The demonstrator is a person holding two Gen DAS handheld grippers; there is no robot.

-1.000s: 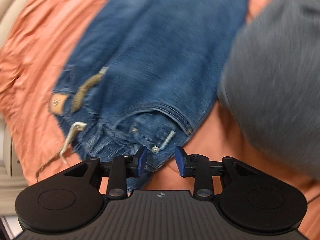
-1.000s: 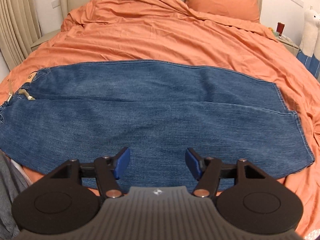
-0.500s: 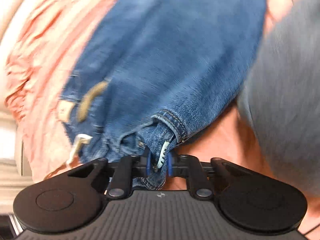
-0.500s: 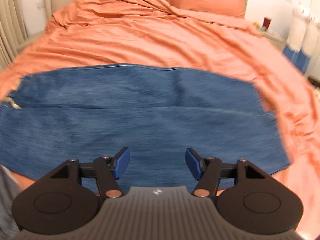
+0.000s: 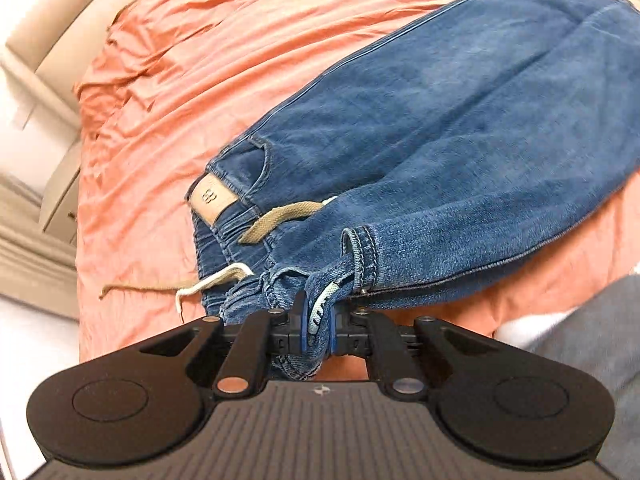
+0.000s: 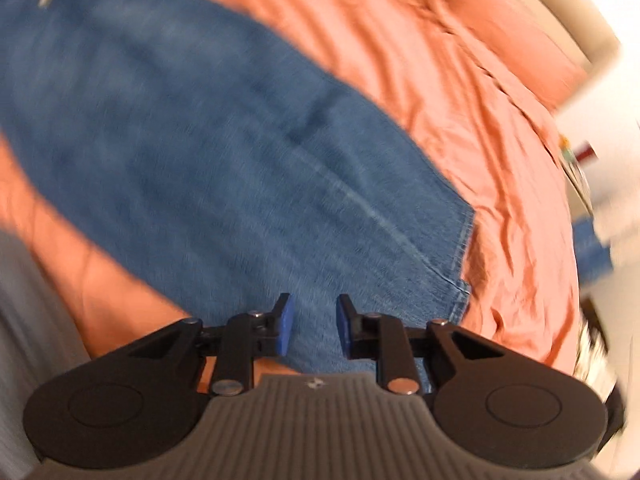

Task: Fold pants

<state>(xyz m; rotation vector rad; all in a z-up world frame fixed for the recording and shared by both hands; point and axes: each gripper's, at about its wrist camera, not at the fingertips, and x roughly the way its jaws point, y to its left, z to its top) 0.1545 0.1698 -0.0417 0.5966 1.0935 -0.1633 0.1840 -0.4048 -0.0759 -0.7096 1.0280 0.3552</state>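
Blue jeans [image 5: 440, 140] lie across an orange bed, with a tan leather patch [image 5: 212, 200] and beige drawstring [image 5: 280, 216] at the waist. My left gripper [image 5: 318, 320] is shut on the near corner of the waistband, and the denim bunches and lifts off the bed there. In the blurred right wrist view the jeans leg [image 6: 200, 140] runs down to its hem [image 6: 460, 248]. My right gripper [image 6: 313, 330] hovers over the near edge of that leg close to the hem. Its jaws are closing, still a gap apart, with denim showing between the blue pads [image 6: 285, 326].
The orange duvet [image 5: 180, 60] covers the bed. A beige headboard [image 5: 52, 20] and a bedside cabinet [image 5: 60, 184] stand at the left. A person's grey clothing [image 5: 600, 340] is at the near edge. An orange pillow [image 6: 520, 40] and a cluttered nightstand [image 6: 576, 160] are at the right.
My left gripper shut on the waistband corner and raised it, rolling as it went. My right gripper slid along the leg toward the hem, rolled, and its jaws narrowed.
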